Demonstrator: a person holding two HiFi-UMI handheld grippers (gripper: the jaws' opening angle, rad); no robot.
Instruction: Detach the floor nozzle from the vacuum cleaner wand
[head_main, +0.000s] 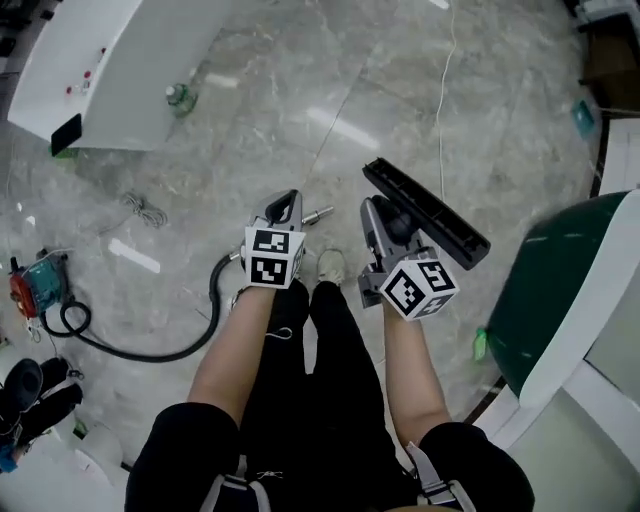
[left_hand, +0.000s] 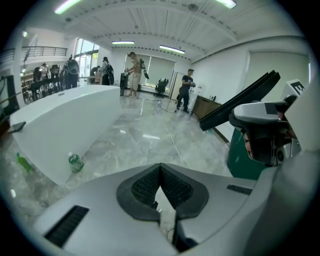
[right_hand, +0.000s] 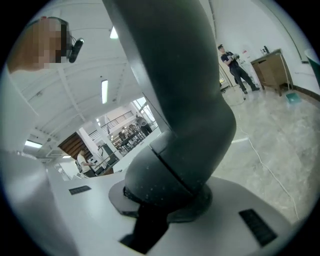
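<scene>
Head view looks steeply down over the person's bare forearms and dark-clad legs to a grey marble floor (head_main: 300, 120). The right gripper (head_main: 386, 226) is clamped on the dark neck of the floor nozzle (head_main: 428, 214), which is lifted clear of the floor, its long black bar slanting from upper left to lower right just beyond the gripper. Right gripper view confirms the grip: the thick dark-grey neck (right_hand: 185, 110) rises from between the two jaws and fills the middle of that view.

The left gripper (head_main: 284, 204) sits just beside it, to the left. In the left gripper view its ribbed pads (left_hand: 145, 187) meet at their tips, with only floor showing through the slit behind them, and nothing is seen pinched there. The metal end of the wand (head_main: 318, 213) pokes out just right of this gripper, apart from the nozzle; whether the gripper touches it cannot be told. A black hose (head_main: 150, 352) curves away from the left gripper's side across the floor towards the left edge.

Farther off, a green bottle (head_main: 178, 97) stands on the floor beside a white worktop (head_main: 120, 60), and a dark green bin (head_main: 560, 280) stands at the right.
</scene>
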